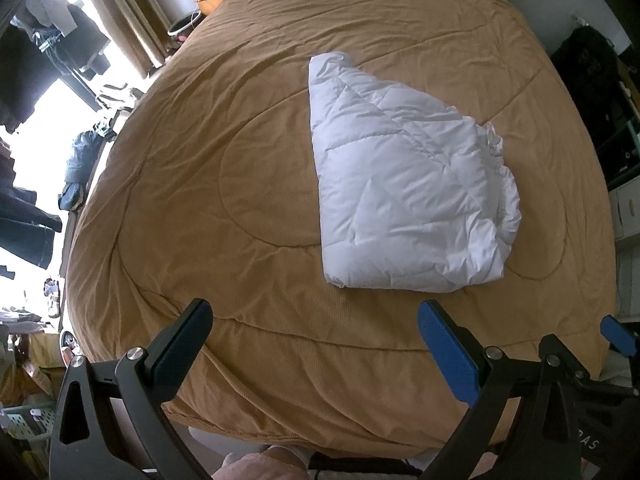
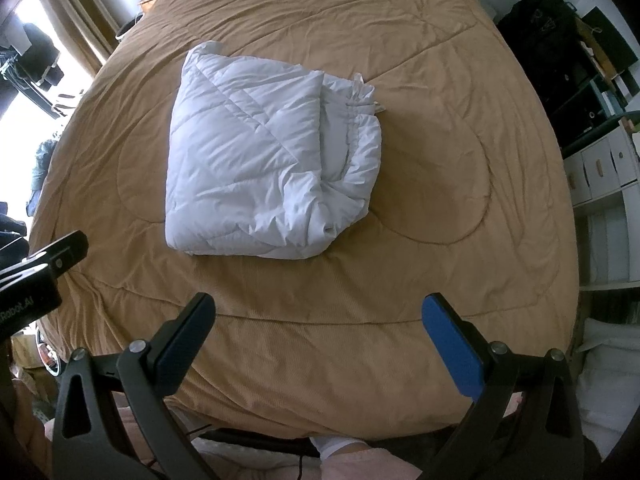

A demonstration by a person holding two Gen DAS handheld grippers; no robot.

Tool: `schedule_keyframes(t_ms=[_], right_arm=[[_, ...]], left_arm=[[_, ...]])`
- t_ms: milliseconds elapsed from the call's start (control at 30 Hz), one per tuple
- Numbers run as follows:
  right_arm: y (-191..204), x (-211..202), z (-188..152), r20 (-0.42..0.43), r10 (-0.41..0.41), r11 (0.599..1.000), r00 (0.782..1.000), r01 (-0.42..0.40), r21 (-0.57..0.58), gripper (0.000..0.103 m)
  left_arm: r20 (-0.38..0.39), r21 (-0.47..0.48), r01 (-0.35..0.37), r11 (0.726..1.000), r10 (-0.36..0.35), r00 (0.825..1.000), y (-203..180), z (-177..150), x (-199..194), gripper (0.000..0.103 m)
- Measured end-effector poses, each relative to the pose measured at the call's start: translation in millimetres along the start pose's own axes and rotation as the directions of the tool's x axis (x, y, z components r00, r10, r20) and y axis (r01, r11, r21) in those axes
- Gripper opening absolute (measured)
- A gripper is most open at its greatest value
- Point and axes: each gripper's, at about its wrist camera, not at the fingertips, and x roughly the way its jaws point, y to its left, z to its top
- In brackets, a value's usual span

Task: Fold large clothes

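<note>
White quilted duvet (image 1: 404, 184) folded into a thick bundle, lying center-right of frame in left wrist view, on tan bedspread (image 1: 240, 184). In right wrist view same bundle (image 2: 256, 160) sits center-left, upper half of frame. Smooth folded edge toward frame left, bunched loose layers and a small tie or tag toward frame right. Diagonal quilting seams visible on top face. Circular stitch lines in bedspread (image 2: 440, 280) around and beside bundle.

Left gripper (image 1: 314, 320) at lower center of its view, jaws spread wide, nothing between them, hanging over near edge of bed, well short of duvet. Black pad lower left, blue pad lower right. Right gripper (image 2: 318, 318) likewise wide open and empty, lower center of its view, apart from duvet. Part of right gripper also seen at lower right edge of left view; black body of left gripper (image 2: 44, 264) at left edge of right view.

Pink-clad legs (image 1: 264, 464) and white socks at bottom edge of both views. Bright window with curtains (image 1: 132, 12) upper left, dark clothes hanging (image 1: 60, 28) far upper left. White drawer unit (image 2: 600, 168) and dark shelving with black bag (image 2: 544, 28) at right side. Clutter on floor along left edge, too blurred to identify.
</note>
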Motion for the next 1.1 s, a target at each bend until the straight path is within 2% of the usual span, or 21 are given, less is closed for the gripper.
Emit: schedule_keyframes(t_ms=[1100], right_arm=[[1.1,4.2,1.4,-0.018,0.006,1.0,1.0,-0.006,-0.025,0.103]], left_arm=[[-0.037,-0.005,0.011,1.0,-0.011,0.999,-0.2,-1.2,7.9,0.102]])
